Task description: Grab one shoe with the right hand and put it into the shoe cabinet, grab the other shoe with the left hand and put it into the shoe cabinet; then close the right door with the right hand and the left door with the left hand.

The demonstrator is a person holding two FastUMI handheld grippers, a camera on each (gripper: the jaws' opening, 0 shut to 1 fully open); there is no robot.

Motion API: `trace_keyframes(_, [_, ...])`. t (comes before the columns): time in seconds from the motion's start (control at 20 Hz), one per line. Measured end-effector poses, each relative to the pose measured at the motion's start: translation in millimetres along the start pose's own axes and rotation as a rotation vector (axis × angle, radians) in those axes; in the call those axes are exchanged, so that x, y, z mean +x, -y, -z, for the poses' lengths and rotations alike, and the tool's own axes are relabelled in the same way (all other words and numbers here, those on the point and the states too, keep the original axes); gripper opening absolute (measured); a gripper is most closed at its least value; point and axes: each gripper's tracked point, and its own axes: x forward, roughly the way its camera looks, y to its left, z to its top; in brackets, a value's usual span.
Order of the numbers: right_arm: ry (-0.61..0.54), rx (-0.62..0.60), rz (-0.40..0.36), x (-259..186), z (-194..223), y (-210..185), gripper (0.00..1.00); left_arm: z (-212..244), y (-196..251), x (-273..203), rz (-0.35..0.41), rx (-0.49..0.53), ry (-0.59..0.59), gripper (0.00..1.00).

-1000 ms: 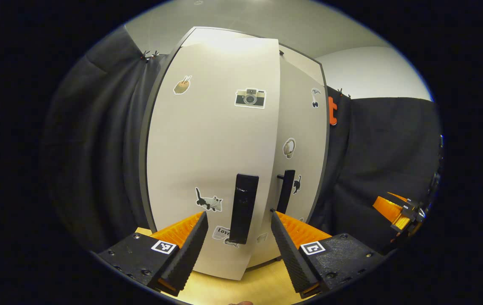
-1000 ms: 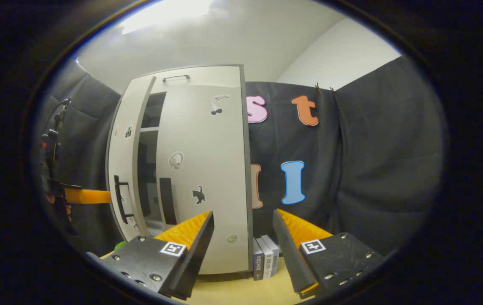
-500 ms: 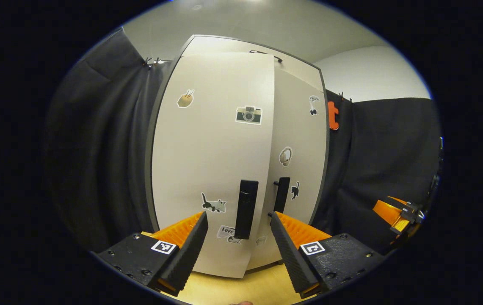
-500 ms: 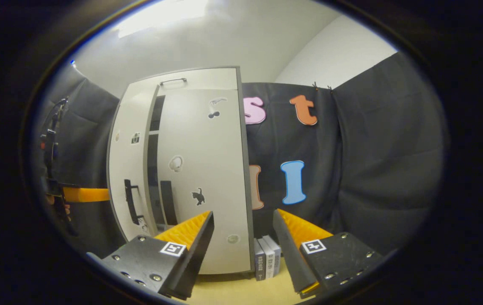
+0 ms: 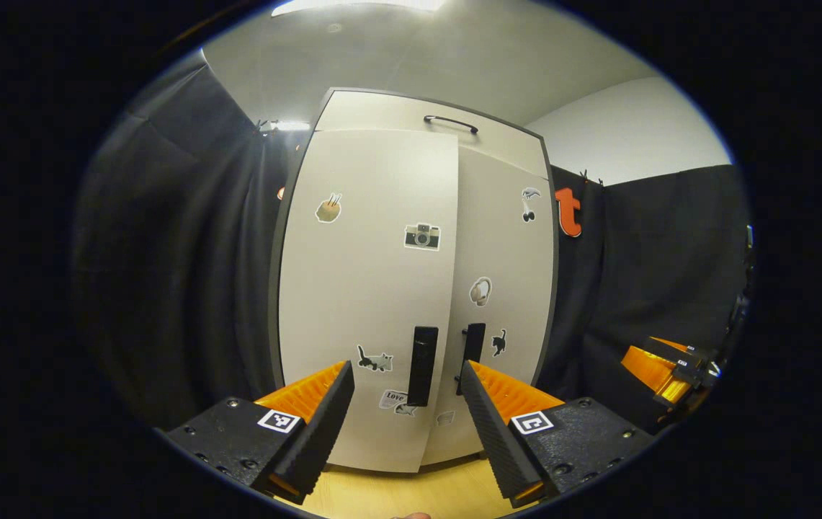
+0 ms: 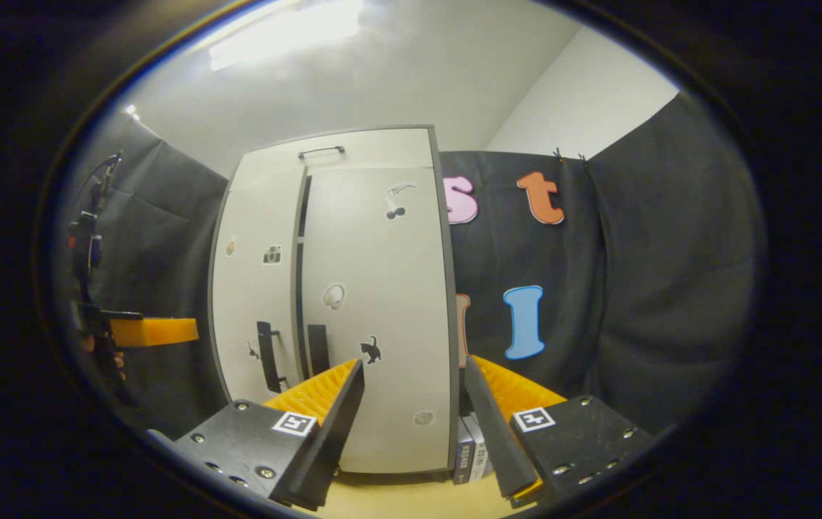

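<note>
Left door [image 5: 367,288] edge slightly ajar, left gripper [image 5: 405,411] spread, clear

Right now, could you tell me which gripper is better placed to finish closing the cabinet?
Probably the left gripper: it faces the left door, which stands slightly ajar. The right gripper faces the cabinet's right edge.

Left door [image 5: 367,303] of the shoe cabinet [image 5: 418,122] now swung in close to the right door [image 5: 504,288]; the dark gap between them is down to a thin slit, interior shelves hidden. Left gripper [image 5: 405,404] drawn back; cabinet smaller, top drawer handle [image 5: 450,122] visible.
</note>
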Motion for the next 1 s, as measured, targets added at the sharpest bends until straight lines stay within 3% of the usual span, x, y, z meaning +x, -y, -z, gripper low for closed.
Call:
trace_keyframes(0.6, [0.001,0.007,-0.024,-5.4,-1.1,-7.9,0.84,-2.1,-3.2,-9.1,-0.024,-0.005,0.006,0.91])
trace_keyframes(0.7, [0.002,0.005,-0.026,-4.7,-2.0,-9.0,0.80,-1.9,-3.6,-9.1,-0.028,-0.006,0.006,0.91])
trace_keyframes(0.75, [0.002,0.002,-0.027,-4.5,-2.2,-9.2,0.84,-1.5,-3.5,-8.8,-0.028,-0.007,0.006,0.91])
trace_keyframes(0.85, [0.001,-0.001,-0.027,-3.6,-1.1,-9.3,0.80,-0.7,-3.7,-8.9,-0.031,-0.008,0.005,0.91])
trace_keyframes(1.0, [0.000,0.000,-0.025,-1.9,-0.3,-8.9,0.84,-1.4,-4.9,-8.6,-0.044,-0.006,0.005,0.91])
